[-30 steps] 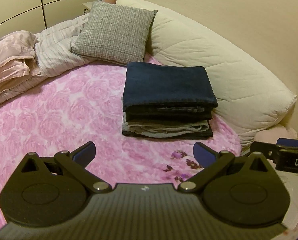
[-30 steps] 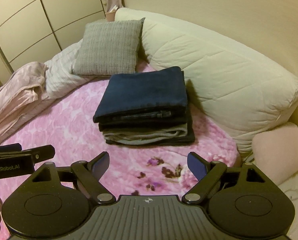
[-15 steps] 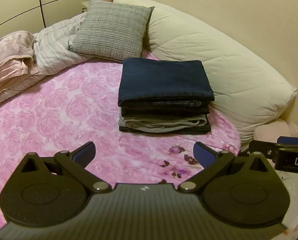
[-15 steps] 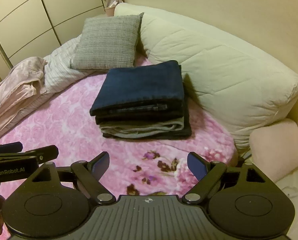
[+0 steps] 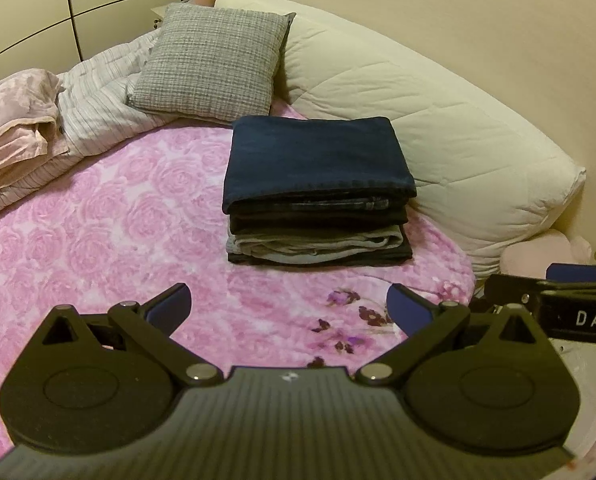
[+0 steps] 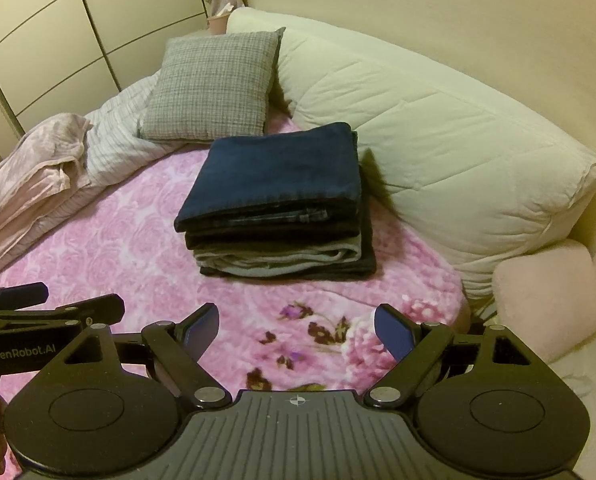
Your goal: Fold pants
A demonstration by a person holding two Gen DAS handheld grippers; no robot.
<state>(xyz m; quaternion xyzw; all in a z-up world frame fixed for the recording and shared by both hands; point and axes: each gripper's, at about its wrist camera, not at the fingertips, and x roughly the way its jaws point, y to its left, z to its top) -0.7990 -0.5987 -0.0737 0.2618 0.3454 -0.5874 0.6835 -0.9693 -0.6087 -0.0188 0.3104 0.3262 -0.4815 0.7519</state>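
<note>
Folded pants lie stacked, navy pair on top

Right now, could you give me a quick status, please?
Left gripper open, right gripper open, both empty. Folded pants stack on pink blanket. Nothing between.

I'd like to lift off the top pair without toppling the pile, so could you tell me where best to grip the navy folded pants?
Grip the navy folded pants at the near folded edge, coming from the front with the left tool: that thick rounded fold faces the tools, while the cream duvet crowds the far right side.
</note>
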